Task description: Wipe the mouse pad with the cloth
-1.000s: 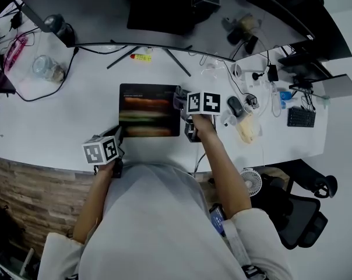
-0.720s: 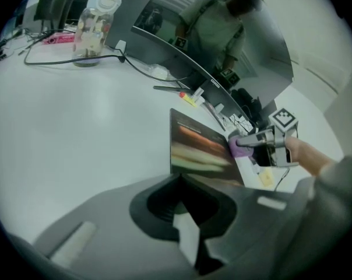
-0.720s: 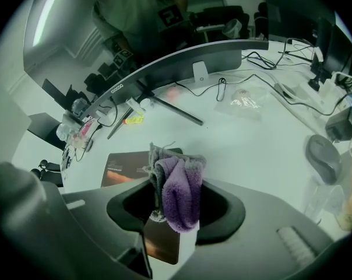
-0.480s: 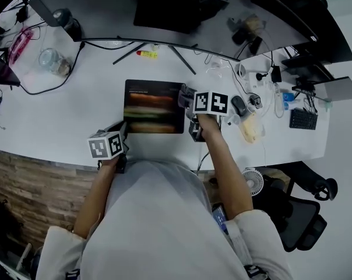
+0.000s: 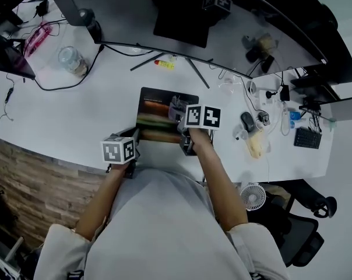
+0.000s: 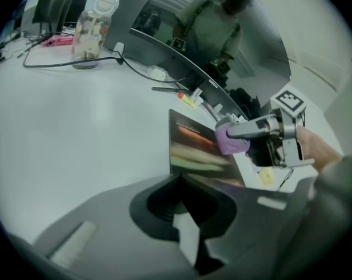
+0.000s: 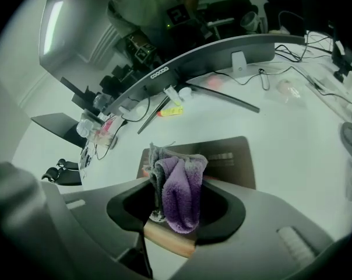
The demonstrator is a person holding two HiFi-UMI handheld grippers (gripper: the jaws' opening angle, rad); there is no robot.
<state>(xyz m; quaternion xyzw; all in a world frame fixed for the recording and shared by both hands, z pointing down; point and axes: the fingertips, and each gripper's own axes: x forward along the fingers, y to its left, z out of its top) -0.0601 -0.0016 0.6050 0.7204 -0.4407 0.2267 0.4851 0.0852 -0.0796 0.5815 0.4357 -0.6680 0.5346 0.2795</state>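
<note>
Currently the right gripper (image 7: 176,212) has its jaws closed on a bunched purple-and-grey cloth (image 7: 180,191). The cloth hangs forward of the fingertips, so fabric rather than plastic would meet the surface. It is positioned over the right part of the dark printed mouse pad (image 5: 155,101), which lies flat on the white desk (image 5: 77,115) directly in front of the person.

The left gripper (image 6: 185,220) sits at the pad's near-left corner. Its jaws are drawn nearly together and nothing can be seen gripped between them. This position probably serves to stop the pad from sliding under wiping strokes.

Nothing rests on the pad other than the cloth. The legs of the monitor stand (image 5: 193,69) and a yellow marker (image 5: 163,63) lie just beyond its far edge and limit forward travel. A computer mouse (image 5: 247,121) and loose cables lie to the right, apart from the pad. A glass jar (image 5: 71,60) stands well away at far left.
</note>
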